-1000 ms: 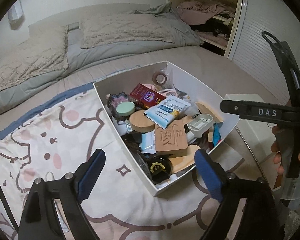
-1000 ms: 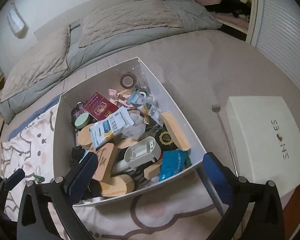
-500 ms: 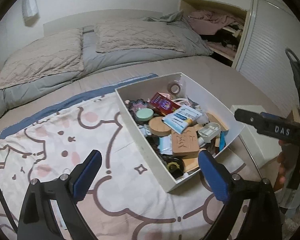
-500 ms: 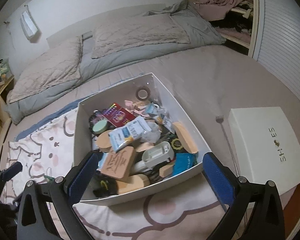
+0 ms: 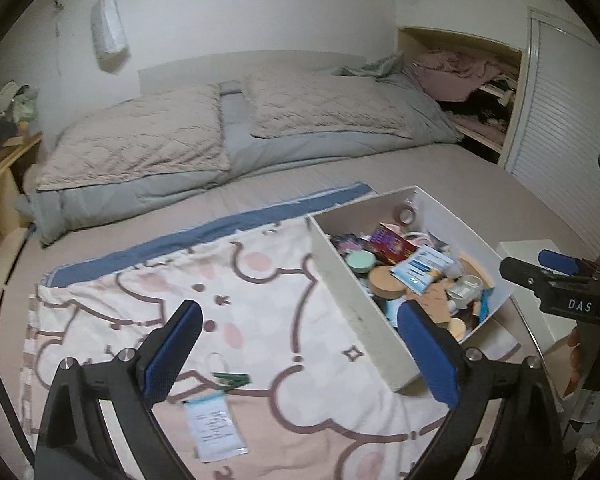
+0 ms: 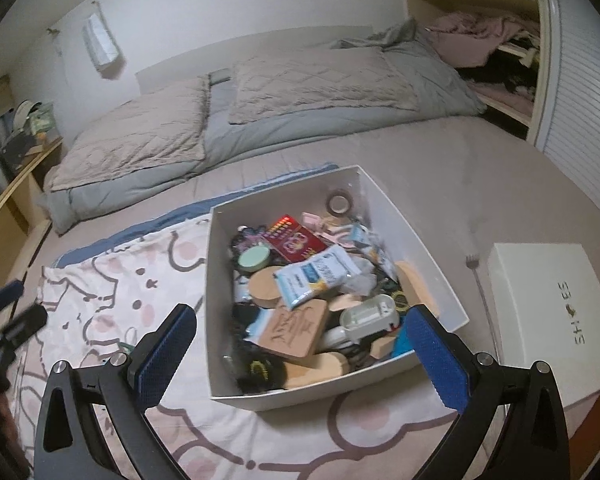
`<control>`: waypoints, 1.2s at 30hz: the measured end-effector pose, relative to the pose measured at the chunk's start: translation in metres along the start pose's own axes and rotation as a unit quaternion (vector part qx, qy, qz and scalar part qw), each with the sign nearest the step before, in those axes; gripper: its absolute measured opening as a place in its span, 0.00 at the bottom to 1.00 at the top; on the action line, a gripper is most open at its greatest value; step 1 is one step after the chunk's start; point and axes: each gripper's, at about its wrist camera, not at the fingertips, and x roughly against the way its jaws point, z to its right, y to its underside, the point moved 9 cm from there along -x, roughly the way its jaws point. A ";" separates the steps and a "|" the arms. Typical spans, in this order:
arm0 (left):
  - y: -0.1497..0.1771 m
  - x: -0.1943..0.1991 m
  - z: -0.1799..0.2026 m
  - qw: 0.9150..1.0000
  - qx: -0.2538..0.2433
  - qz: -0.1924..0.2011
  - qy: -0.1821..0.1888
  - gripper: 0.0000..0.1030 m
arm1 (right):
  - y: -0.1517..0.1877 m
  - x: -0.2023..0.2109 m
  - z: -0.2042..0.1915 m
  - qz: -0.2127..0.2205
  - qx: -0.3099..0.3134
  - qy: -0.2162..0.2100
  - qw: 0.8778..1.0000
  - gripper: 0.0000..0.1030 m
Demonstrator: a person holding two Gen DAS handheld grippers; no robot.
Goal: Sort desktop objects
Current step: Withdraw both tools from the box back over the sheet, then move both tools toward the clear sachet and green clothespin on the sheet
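Observation:
A white open box (image 6: pixel 428 256) (image 5: pixel 352 300) sits on a patterned pink cloth (image 5: pixel 240 304) (image 6: pixel 112 280) on the bed, crammed with small items: a red packet (image 6: pixel 296 240), a mint round tin (image 6: pixel 254 258), a blue-white sachet (image 6: pixel 320 276), wooden blocks and a tape roll (image 6: pixel 339 203). My left gripper (image 5: pixel 300 344) hovers open and empty over the cloth, left of the box. A green clip (image 5: pixel 230 380) and a white sachet (image 5: pixel 214 430) lie on the cloth below it. My right gripper (image 6: pixel 300 356) is open and empty above the box's near edge.
A white shoe-box lid (image 6: pixel 548 312) lies right of the box, with a thin back scratcher (image 6: pixel 480 296) between them. Pillows (image 5: pixel 140 148) and a grey duvet fill the far bed. A wooden side shelf (image 6: pixel 16 184) stands left; an open closet (image 6: pixel 500 40) is at the back right.
Both grippers have pulled back and risen, so the box looks smaller and more of the bed shows. The clip and sachet on the cloth came into the left wrist view.

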 end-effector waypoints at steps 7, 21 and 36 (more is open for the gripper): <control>0.000 0.024 -0.044 0.999 0.014 0.014 -0.032 0.96 | -0.004 0.005 -0.034 0.009 0.019 -0.040 0.999 1.00; 0.011 0.068 -0.113 0.995 0.049 0.056 -0.070 0.96 | 0.002 0.018 -0.108 0.029 0.082 -0.098 0.991 1.00; 0.034 0.076 -0.171 0.987 0.094 0.069 -0.106 0.96 | 0.010 0.038 -0.178 0.062 0.134 -0.166 0.975 1.00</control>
